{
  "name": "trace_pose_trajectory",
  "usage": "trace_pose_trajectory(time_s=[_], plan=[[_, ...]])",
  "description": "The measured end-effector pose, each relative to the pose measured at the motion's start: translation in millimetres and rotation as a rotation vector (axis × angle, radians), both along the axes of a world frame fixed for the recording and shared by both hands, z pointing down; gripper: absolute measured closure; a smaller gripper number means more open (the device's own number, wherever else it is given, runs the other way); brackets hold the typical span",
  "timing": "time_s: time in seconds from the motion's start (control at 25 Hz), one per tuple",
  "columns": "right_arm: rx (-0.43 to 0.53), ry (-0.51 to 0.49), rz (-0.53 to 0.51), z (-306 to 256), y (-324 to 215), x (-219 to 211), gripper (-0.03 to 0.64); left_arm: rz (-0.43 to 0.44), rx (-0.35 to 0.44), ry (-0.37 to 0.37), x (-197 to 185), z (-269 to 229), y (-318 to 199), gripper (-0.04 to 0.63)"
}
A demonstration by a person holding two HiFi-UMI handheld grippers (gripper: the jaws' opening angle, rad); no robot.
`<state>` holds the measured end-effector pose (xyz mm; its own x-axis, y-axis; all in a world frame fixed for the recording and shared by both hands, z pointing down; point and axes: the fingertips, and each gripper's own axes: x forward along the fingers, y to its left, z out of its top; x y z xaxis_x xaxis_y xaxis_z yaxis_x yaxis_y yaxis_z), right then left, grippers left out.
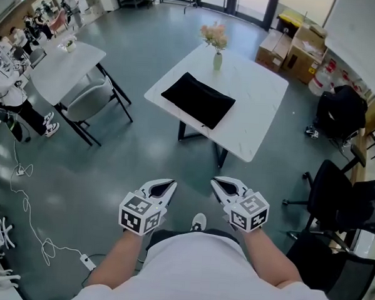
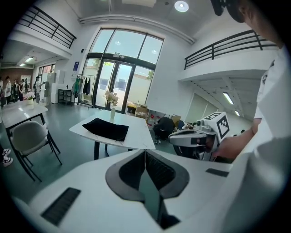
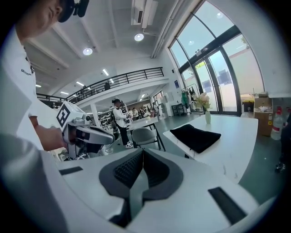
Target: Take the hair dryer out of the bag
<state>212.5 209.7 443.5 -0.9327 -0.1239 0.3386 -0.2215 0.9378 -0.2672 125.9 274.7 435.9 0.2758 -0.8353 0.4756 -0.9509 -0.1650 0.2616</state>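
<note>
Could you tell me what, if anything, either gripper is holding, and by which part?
Nothing is held: the left gripper and right gripper have shut, empty jaws, away from the black bag.

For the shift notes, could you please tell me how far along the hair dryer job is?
Done: nothing; the black bag lies flat on the white table, no dryer visible. In hand: nothing; left gripper and right gripper are shut, empty, short of the table. Left: reach the bag, extract the dryer.

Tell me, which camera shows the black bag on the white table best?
The head view: it looks down on the whole black bag, lying flat on the white table near the vase. Both gripper views catch it from the side, smaller and foreshortened.
</note>
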Motion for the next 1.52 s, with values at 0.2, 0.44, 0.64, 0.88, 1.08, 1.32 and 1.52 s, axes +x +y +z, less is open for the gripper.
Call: trace_pose_trajectory(time_s=[0.2, 0.44, 0.64, 0.88, 1.08, 1.32, 1.52], plan=[[-0.018, 0.006, 0.009, 5, -24, 1, 0.6, -0.003, -0.025, -0.009, -6, 2, -21, 0.577], [-0.048, 0.004, 0.025, 15, -38, -2, 0.6, 0.004, -0.079, -0.013, -15, 15, -34, 0.577], [-0.059, 0.016, 0.04, 26, -48, -13, 0.6, 0.026, -0.086, -0.013, -26, 21, -49, 0.577], [-0.047, 0.032, 0.082, 30, -74, -32, 0.6, 0.074, -0.071, -0.005, -48, 24, -88, 0.577], [-0.049, 0.056, 0.133, 31, -101, -57, 0.6, 0.126, -0.053, 0.004, -77, 18, -123, 0.577], [-0.035, 0.075, 0.178, 30, -134, -111, 0.6, 0.175, -0.047, -0.008, -135, 19, -164, 0.577], [-0.038, 0.084, 0.219, 28, -152, -158, 0.6, 0.23, -0.048, -0.012, -180, 17, -191, 0.577]])
